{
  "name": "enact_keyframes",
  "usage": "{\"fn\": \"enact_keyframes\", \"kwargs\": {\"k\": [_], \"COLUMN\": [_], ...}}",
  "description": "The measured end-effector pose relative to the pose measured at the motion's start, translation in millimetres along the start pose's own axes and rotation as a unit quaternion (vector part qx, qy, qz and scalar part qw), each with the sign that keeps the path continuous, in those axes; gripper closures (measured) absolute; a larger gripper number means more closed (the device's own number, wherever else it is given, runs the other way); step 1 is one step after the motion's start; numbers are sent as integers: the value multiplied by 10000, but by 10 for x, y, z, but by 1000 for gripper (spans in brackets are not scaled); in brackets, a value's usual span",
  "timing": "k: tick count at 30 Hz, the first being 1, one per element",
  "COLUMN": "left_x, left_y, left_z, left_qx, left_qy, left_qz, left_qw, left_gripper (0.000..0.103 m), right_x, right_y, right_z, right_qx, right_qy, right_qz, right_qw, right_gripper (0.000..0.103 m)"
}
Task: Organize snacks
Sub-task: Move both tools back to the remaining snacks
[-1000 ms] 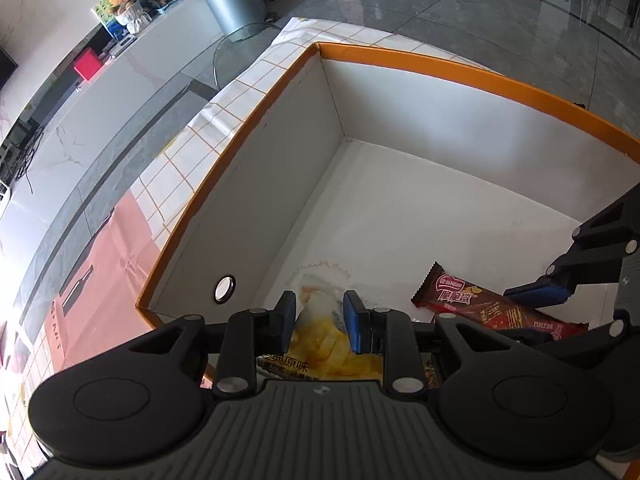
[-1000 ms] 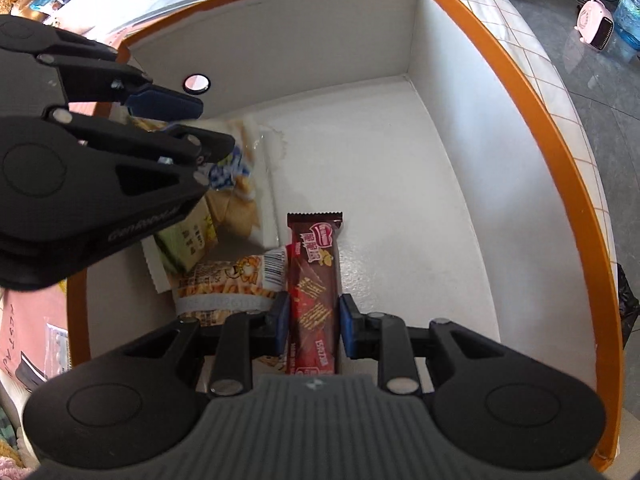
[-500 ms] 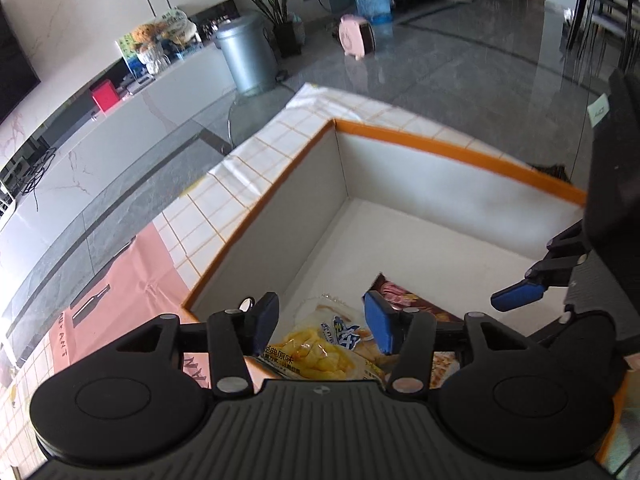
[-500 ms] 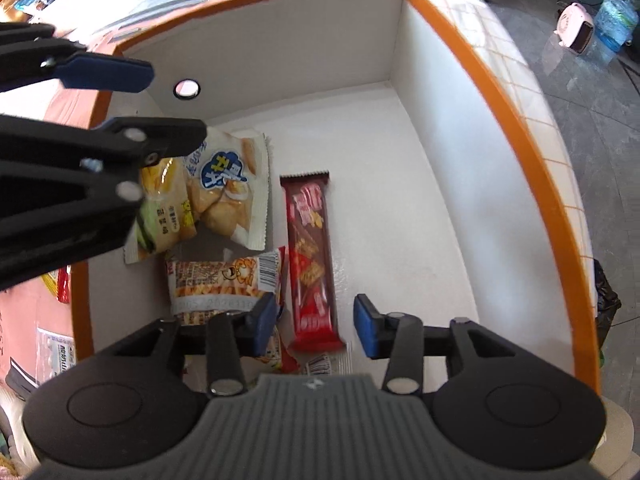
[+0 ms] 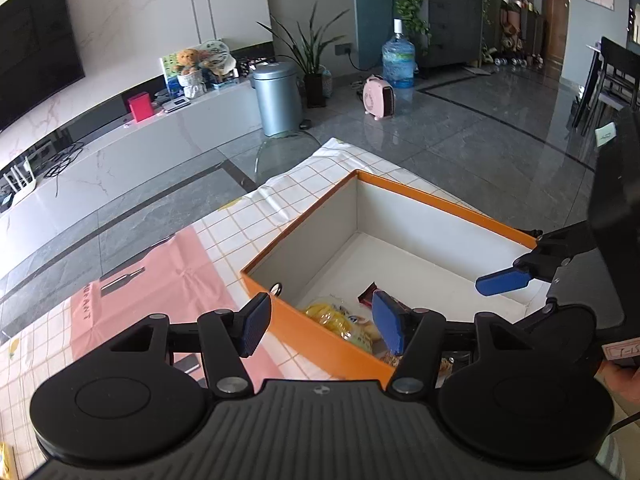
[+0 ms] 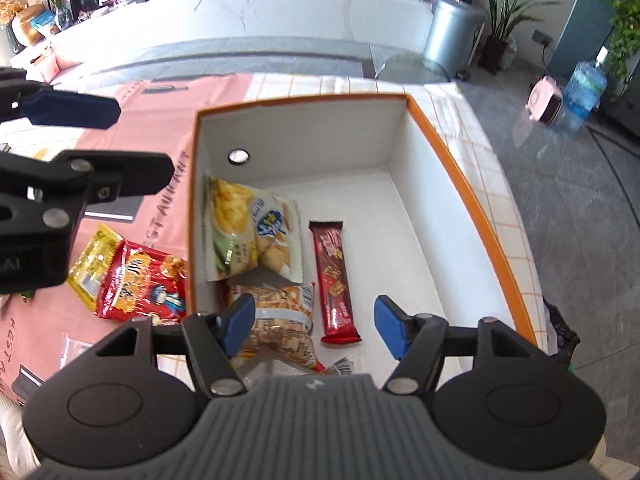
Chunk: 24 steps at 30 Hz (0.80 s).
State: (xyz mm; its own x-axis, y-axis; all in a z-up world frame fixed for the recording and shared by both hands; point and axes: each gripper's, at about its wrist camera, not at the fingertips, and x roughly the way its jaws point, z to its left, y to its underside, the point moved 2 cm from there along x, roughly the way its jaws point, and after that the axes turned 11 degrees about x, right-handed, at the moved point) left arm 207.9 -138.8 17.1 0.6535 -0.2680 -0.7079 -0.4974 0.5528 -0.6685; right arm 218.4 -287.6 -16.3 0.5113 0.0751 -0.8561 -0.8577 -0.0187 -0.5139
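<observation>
An orange-rimmed white box (image 6: 472, 196) holds a yellow and white chip bag (image 6: 252, 232), a red wafer bar (image 6: 334, 280) and an orange-patterned snack bag (image 6: 280, 324). The box (image 5: 304, 332) also shows in the left wrist view, with the chip bag (image 5: 336, 320) inside. My right gripper (image 6: 314, 324) is open and empty above the box's near end. My left gripper (image 5: 320, 328) is open and empty above the box's near rim; it also shows at the left of the right wrist view (image 6: 96, 140). A red snack bag (image 6: 144, 284) and a yellow packet (image 6: 94, 264) lie outside the box on the left.
The box stands on a pink mat (image 5: 152, 280) over a checked tablecloth (image 5: 288, 196). Beyond the table's edge are a grey floor, a metal bin (image 5: 278, 98), a pink heater (image 5: 378, 98) and a water bottle (image 5: 398, 60).
Both grippers let go of their snacks, opened wide and rose up out of the box. The chip bag and the red wafer bar now lie on the box floor.
</observation>
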Motion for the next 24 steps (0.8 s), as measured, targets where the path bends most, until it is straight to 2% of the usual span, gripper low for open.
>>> {"fn": "enact_keyframes", "kwargs": {"k": [6, 12, 17, 24], "left_x": [-294, -538, -717, -874], "left_y": [313, 753, 1139, 1733], "left_z": [141, 380, 619, 924], "left_qx": [-430, -930, -1400, -1830], "left_qy": [-236, -510, -775, -1186], "left_qz": [-243, -276, -222, 101], "left_qw": [9985, 9940, 9869, 9759], "left_gripper": [34, 34, 34, 28], "right_x": [-417, -569, -587, -363], "right_y": [153, 421, 649, 981], "right_z": [287, 619, 904, 1340], "right_qx": [-7, -15, 219, 281], "right_qy": [-146, -451, -854, -960], "right_qz": [-573, -1120, -1344, -1259], "right_qw": [9983, 9927, 9870, 9870], "right_gripper": [39, 39, 39, 39]}}
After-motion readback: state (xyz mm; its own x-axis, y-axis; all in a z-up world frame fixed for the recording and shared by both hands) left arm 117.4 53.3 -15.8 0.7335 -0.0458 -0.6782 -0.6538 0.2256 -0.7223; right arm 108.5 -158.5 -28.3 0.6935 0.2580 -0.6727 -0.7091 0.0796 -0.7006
